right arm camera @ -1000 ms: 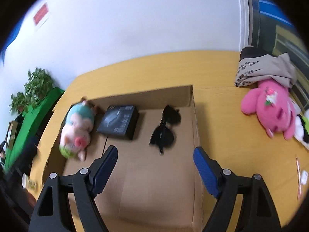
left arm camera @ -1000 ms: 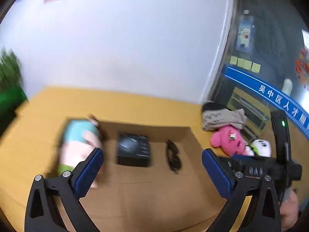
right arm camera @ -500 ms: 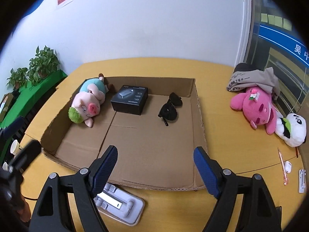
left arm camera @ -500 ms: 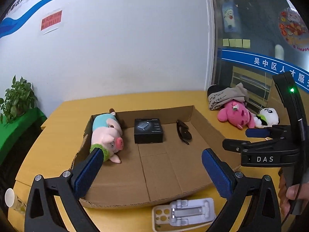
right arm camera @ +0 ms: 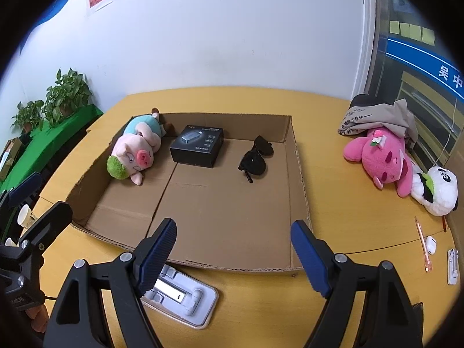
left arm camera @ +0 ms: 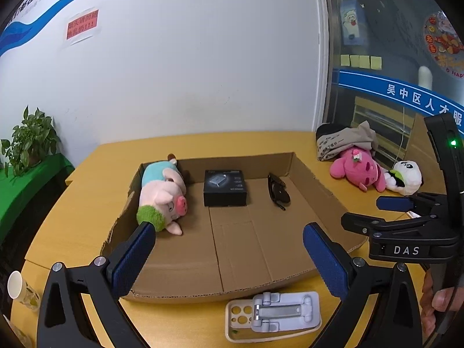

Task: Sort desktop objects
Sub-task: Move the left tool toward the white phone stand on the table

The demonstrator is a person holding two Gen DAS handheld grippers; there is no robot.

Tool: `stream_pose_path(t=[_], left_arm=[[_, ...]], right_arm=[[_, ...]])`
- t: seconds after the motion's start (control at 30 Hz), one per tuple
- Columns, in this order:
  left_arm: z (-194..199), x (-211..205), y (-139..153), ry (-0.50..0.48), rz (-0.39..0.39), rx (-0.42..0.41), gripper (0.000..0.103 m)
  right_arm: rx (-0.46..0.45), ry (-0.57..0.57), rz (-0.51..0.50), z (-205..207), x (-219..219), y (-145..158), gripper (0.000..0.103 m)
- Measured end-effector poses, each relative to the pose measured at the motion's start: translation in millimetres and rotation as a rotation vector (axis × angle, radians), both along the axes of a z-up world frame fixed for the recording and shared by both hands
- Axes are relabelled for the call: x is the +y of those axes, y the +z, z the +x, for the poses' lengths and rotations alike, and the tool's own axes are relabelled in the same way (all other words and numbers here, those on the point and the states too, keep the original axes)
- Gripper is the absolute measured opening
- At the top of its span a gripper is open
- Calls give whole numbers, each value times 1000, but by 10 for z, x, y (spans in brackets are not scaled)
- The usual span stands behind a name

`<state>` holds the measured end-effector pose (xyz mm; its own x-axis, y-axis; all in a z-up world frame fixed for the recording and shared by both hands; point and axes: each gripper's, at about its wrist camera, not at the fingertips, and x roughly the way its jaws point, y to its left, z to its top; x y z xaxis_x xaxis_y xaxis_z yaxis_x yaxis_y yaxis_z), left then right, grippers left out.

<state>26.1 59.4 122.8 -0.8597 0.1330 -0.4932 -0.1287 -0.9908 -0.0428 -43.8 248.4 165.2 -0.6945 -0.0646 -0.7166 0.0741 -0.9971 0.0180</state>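
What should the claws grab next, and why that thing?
Probably the right claw should dip toward the white phone stand just below it. Both claws are open and hold nothing. The cardboard tray already holds the pig plush, black box and sunglasses, while the stand lies outside on the table, closest of the things left.

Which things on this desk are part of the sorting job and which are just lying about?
Likely part of the job:
cardboard tray
pig plush, black box and sunglasses, already in the tray
phone stand
pink plush
panda plush
pen

Probably just lying about:
paper cup
folded clothes
potted plants
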Motion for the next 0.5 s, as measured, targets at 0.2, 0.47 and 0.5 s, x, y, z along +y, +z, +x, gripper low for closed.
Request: stream_pose_path(t=[0.2, 0.47, 0.5], left_arm=[[-68, -62, -178, -5, 59, -63, 103], [-136, -157, -270, 26, 67, -87, 103], [-139, -172, -268, 30, 65, -85, 103]], right_arm=[[-24, 2, -13, -19, 0, -126, 81], [-35, 12, -36, -96, -17, -273, 81], [-33, 18, -41, -102, -28, -276, 81]])
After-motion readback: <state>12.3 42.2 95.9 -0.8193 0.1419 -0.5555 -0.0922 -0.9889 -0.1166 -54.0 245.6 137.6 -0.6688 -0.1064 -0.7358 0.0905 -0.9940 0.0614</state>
